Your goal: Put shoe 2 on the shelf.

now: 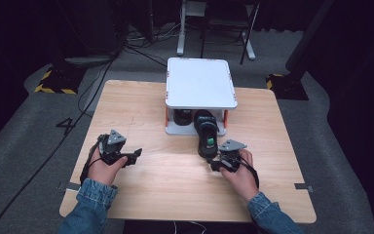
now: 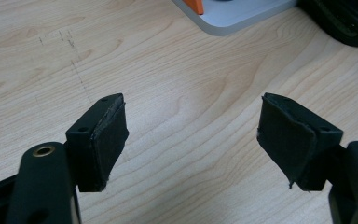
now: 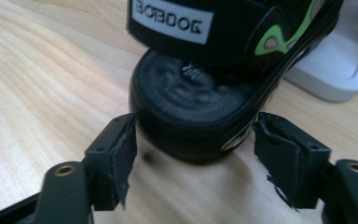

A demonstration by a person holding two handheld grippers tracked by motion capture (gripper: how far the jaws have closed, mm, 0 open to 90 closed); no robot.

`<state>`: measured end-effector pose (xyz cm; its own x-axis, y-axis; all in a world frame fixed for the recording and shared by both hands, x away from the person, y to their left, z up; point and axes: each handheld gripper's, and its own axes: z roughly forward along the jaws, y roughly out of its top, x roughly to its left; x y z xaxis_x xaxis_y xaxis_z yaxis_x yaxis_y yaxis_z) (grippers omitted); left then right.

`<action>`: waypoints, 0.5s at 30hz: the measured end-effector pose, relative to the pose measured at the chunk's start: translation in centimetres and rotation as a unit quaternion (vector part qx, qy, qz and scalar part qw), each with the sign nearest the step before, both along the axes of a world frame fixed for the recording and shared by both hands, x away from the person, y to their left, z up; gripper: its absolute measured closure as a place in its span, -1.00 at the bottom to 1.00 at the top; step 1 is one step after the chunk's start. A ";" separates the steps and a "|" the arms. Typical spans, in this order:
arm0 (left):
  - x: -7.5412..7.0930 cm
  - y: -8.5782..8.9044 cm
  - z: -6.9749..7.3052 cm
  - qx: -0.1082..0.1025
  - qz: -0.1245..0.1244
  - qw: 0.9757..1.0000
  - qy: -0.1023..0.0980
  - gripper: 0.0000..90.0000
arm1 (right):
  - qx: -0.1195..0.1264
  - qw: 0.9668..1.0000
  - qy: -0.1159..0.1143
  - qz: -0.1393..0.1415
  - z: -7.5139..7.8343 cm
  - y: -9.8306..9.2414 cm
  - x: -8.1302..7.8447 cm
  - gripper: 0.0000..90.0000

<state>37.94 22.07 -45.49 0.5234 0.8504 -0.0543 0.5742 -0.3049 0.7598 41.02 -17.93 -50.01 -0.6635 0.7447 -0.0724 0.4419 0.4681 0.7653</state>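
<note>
Our right gripper (image 3: pixel 193 154) at heel of black sandal (image 3: pixel 200 93), jaws spread wide either side, pads just off it, nothing gripped. Sandal lies on table (image 1: pixel 151 185), toe under white two-tier shelf (image 1: pixel 200 83). Our left gripper (image 2: pixel 191 135) wide open, empty, over bare wood.

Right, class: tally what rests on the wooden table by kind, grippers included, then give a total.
Black sandals: 2, one by the right gripper, one under the rack's top shelf
White two-tier rack: 1
Hand-held grippers: 2, left gripper and right gripper
Total: 5
</note>
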 end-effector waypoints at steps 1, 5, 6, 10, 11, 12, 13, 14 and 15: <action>0.0 0.0 0.0 -0.001 0.001 1.000 -0.001 -0.46 | 0.003 1.000 0.001 -0.001 0.0 0.0 0.1 -0.36; -0.2 0.1 0.0 -0.002 0.003 1.000 0.000 -0.46 | 0.015 1.000 -0.021 -0.005 0.2 0.5 0.0 -0.33; -0.3 0.2 0.0 -0.003 0.002 1.000 0.000 -0.46 | 0.014 1.000 -0.023 -0.005 0.4 0.6 0.2 -0.34; -0.4 0.2 0.1 -0.003 0.002 1.000 -0.002 -0.46 | 0.017 0.999 -0.047 -0.010 1.3 0.9 1.5 -0.21; -0.4 0.2 0.1 -0.003 0.001 1.000 -0.001 -0.46 | 0.016 0.999 -0.042 -0.008 1.4 0.9 2.0 -0.26; -0.4 0.2 0.1 -0.003 0.001 1.000 -0.001 -0.46 | 0.016 0.999 -0.042 -0.008 1.4 0.9 2.0 -0.26; -0.5 0.2 0.1 -0.004 0.001 1.000 0.000 -0.46 | 0.022 1.000 -0.002 0.004 1.7 0.8 3.2 -0.37; -0.5 0.2 0.1 -0.003 -0.001 1.000 0.000 -0.46 | 0.025 1.000 0.005 0.007 1.8 0.8 3.5 -0.39; -0.4 0.2 0.0 -0.002 0.000 1.000 0.001 -0.46 | 0.031 0.999 0.005 0.010 1.8 0.7 3.9 -0.37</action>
<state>37.49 22.27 -45.46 0.5239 0.8497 -0.0591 0.5748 -0.3015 0.7607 44.87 -17.18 -48.19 -0.6782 0.7346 -0.0194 0.4417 0.4286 0.7882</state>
